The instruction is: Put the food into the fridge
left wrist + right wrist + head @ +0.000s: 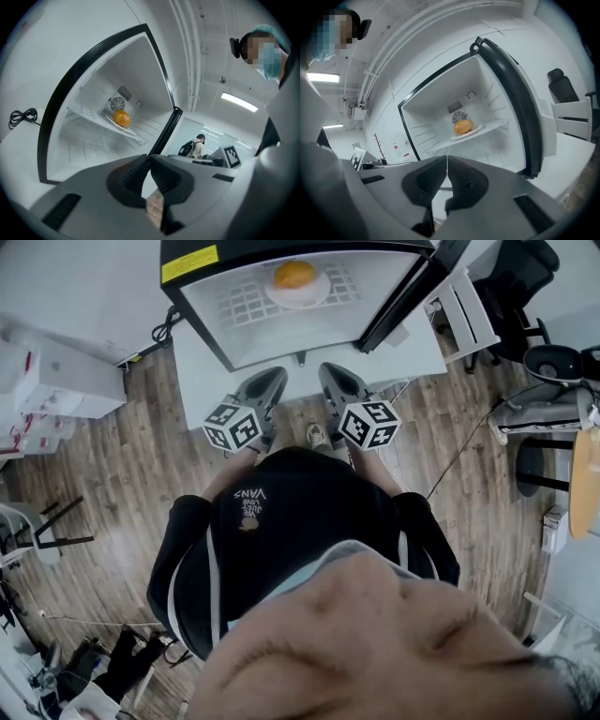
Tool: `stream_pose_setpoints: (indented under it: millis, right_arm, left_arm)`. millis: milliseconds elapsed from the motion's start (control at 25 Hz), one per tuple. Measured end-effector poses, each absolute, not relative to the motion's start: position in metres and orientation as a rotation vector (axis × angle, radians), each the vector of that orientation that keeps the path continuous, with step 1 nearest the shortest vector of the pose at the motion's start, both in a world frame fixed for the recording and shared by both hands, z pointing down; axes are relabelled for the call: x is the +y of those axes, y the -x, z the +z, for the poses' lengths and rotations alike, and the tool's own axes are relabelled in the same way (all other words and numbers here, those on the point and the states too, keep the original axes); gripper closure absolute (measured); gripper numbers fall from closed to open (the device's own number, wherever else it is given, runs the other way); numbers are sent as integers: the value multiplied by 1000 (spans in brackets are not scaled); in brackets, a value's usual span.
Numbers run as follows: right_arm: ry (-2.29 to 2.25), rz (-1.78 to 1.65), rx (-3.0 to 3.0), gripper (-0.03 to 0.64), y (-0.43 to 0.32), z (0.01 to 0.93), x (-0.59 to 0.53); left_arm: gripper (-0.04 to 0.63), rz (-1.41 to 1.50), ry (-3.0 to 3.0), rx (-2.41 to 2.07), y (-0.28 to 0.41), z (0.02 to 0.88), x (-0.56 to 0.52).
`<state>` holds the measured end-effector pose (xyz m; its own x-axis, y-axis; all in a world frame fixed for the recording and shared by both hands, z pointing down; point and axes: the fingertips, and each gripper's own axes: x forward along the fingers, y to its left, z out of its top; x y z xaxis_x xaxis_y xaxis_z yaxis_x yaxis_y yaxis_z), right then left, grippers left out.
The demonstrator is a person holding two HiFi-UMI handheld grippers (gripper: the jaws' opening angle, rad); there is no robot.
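Observation:
A small white fridge (234, 329) stands open in front of me, its black-edged door (405, 298) swung to the right. Inside, an orange round bun (294, 275) (122, 118) (463, 126) lies on a white plate (323, 292) on the wire shelf (89, 116). My left gripper (272, 381) (149, 161) and right gripper (330, 376) (447, 161) hang side by side just outside the fridge opening, both pointing at it. Each has its jaws shut tip to tip with nothing between them.
The fridge sits on a white table (412, 357) over a wood floor (112, 465). A power cable (21, 117) hangs left of the fridge. Black chairs (525, 277) and white furniture (56, 381) stand at the sides. A person with a backpack (194, 147) stands far off.

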<state>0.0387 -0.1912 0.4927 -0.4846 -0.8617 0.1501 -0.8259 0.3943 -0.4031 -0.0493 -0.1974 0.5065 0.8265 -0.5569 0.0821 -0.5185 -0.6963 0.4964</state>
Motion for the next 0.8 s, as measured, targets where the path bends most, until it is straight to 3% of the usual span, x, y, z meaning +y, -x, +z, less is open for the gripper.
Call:
stream_pose_setpoints:
  millis: [800]
  right_arm:
    - [1655, -624, 2512, 604, -43, 493, -172]
  left_arm:
    - [566, -100, -2500, -754, 53, 508, -181]
